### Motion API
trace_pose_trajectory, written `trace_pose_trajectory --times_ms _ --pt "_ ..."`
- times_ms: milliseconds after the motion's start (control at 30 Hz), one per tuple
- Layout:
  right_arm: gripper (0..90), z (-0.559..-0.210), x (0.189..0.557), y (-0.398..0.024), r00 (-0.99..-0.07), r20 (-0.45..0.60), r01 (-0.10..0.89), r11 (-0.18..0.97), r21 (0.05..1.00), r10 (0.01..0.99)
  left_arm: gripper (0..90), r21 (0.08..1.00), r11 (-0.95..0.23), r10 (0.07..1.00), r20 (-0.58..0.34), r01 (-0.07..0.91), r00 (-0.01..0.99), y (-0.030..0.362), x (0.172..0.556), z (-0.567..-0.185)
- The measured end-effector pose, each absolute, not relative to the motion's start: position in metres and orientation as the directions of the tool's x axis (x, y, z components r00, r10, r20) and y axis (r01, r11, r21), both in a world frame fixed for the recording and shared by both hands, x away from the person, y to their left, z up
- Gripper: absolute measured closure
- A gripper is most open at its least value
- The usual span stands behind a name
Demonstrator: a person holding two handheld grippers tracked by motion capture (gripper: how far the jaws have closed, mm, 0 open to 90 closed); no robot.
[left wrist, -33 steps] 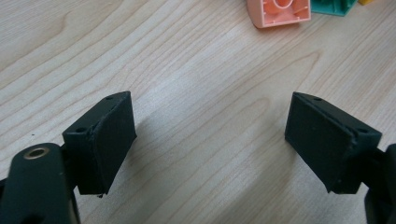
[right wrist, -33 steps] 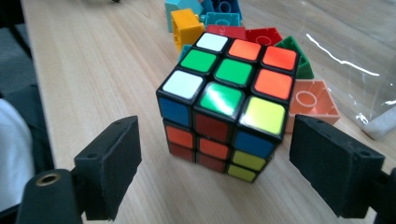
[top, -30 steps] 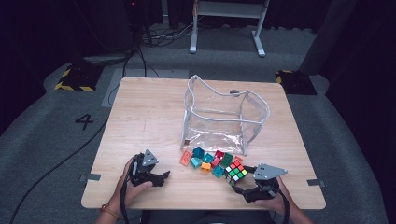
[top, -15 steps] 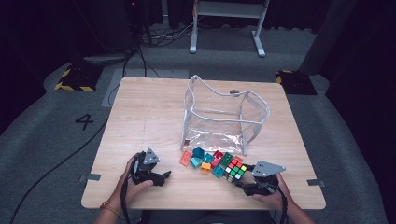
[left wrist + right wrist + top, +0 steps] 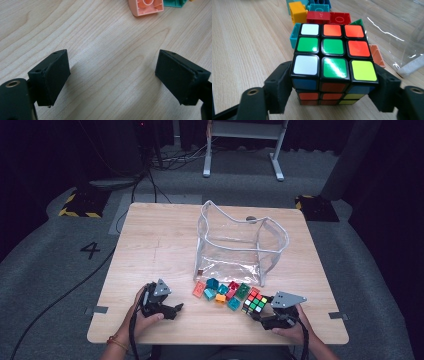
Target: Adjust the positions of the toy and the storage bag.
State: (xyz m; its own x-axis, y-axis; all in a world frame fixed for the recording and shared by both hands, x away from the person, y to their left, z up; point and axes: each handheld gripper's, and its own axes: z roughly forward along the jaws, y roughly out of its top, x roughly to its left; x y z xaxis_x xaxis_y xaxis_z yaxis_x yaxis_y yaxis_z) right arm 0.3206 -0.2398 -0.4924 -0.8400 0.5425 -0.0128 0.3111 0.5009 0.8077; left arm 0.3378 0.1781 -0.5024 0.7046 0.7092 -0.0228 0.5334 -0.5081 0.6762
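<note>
On the wooden table [image 5: 150, 245], the right tongs [image 5: 332, 82] have just closed on the puzzle cube [image 5: 332, 50] — left tongs [image 5: 112, 77] open.

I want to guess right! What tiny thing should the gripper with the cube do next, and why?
Probably lift the cube a little. The right gripper has just closed, its jaws against both sides of the cube, which sits on the table by the blocks.

High view: above the near table [image 5: 150, 250] edge, facing forward and down, far off. Left gripper view: low, close over bare wood ahead of its jaws. Right gripper view: low, tight on the cube [image 5: 329, 47] between its jaws; cube [image 5: 254, 301] shared with high view.
</note>
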Motion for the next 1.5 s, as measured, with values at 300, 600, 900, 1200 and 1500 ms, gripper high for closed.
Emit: trace_pose_trajectory --times_ms 300,600,900,1200,1500 --pt "33.3 -0.491 0.321 -0.266 -0.868 -0.039 0.268 0.533 0.803 0.494 12.5 0.676 -0.513 0.704 -0.022 0.529 0.710 0.178 0.338 -0.502" --pt "33.5 -0.488 0.321 -0.286 -0.874 -0.037 0.263 0.536 0.803 0.484 12.5 0.676 -0.509 0.708 -0.022 0.532 0.706 0.178 0.338 -0.502" --pt "33.5 -0.485 0.331 -0.309 -0.840 -0.015 0.300 0.488 0.819 0.542 12.5 0.676 -0.512 0.706 -0.020 0.530 0.708 0.178 0.338 -0.502" --pt "33.5 -0.482 0.344 -0.325 -0.789 -0.024 0.328 0.454 0.828 0.615 12.5 0.677 -0.512 0.707 -0.018 0.529 0.707 0.178 0.338 -0.502" --pt "33.5 -0.480 0.350 -0.335 -0.754 -0.023 0.347 0.427 0.835 0.657 12.5 0.676 -0.515 0.704 -0.019 0.528 0.710 0.179 0.338 -0.502"
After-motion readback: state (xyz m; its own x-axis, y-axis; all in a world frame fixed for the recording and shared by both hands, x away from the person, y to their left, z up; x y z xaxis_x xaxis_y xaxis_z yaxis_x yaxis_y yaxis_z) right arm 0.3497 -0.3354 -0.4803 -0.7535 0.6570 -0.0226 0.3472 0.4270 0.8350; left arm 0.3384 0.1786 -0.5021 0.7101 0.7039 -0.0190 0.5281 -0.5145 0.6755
